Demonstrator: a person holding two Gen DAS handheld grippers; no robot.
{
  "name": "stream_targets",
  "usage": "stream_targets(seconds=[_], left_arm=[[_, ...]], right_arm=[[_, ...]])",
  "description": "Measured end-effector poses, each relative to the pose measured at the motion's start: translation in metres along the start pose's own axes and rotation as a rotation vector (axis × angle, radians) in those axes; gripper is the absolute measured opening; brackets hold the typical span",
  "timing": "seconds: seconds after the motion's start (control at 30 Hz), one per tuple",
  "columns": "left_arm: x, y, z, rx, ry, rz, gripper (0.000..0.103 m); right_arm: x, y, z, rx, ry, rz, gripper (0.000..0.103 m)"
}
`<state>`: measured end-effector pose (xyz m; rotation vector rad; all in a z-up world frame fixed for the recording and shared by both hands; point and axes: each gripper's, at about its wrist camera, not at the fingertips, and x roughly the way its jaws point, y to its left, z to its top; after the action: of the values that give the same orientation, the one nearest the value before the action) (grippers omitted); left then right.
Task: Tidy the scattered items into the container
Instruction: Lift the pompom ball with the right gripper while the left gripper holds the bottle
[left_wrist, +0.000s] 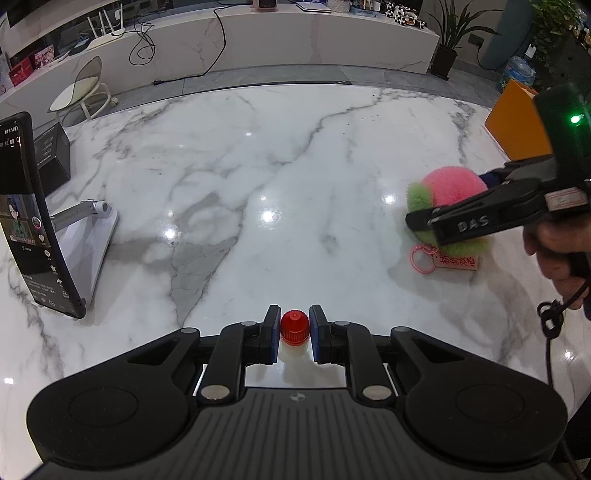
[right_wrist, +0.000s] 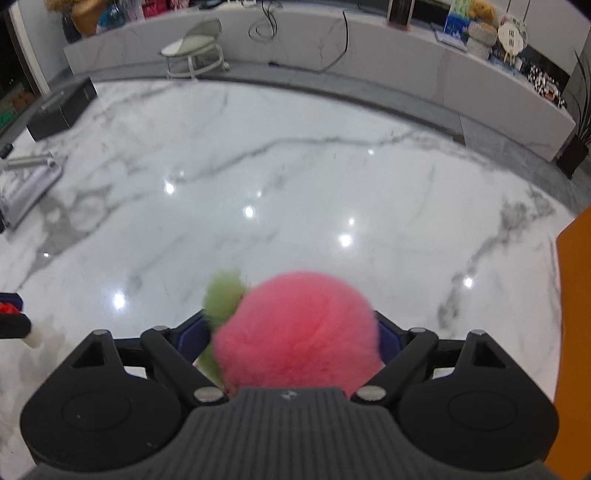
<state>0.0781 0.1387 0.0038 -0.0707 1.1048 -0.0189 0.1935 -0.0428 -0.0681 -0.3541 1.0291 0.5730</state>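
A small white bottle with a red cap (left_wrist: 294, 327) stands on the marble table between the blue pads of my left gripper (left_wrist: 294, 334); small gaps show on both sides of the cap, so the jaws are not touching it. My right gripper (right_wrist: 295, 336) is shut on a pink and green plush ball (right_wrist: 295, 332), which also shows in the left wrist view (left_wrist: 448, 192) with a pink ring and tag (left_wrist: 443, 260) lying on the table under it. The orange container (left_wrist: 517, 122) stands at the far right, and its edge shows in the right wrist view (right_wrist: 576, 295).
A phone on a white stand (left_wrist: 33, 221) stands at the table's left. A black box (left_wrist: 51, 155) sits behind it, also in the right wrist view (right_wrist: 62, 107). Beyond the table are a low marble bench (left_wrist: 295, 40), a small chair (left_wrist: 83, 88) and potted plants.
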Motion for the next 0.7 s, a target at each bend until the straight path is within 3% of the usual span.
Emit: stream_targets(seconds=[0.13, 0.27, 0.4, 0.7], left_arm=[[-0.001, -0.001, 0.001, 0.002, -0.002, -0.002, 0.019], [-0.001, -0.004, 0.001, 0.009, -0.001, -0.005, 0.019], [0.0, -0.004, 0.001, 0.008, 0.002, -0.001, 0.019], [-0.001, -0.008, 0.002, 0.009, -0.008, -0.002, 0.019]], right_arm=[[0.004, 0.002, -0.001, 0.006, 0.017, -0.008, 0.088], [0.006, 0.001, -0.003, 0.022, 0.035, -0.009, 0.08], [0.001, -0.002, -0.002, 0.035, 0.036, -0.012, 0.06], [-0.012, -0.006, -0.002, 0.048, 0.021, 0.01, 0.054]])
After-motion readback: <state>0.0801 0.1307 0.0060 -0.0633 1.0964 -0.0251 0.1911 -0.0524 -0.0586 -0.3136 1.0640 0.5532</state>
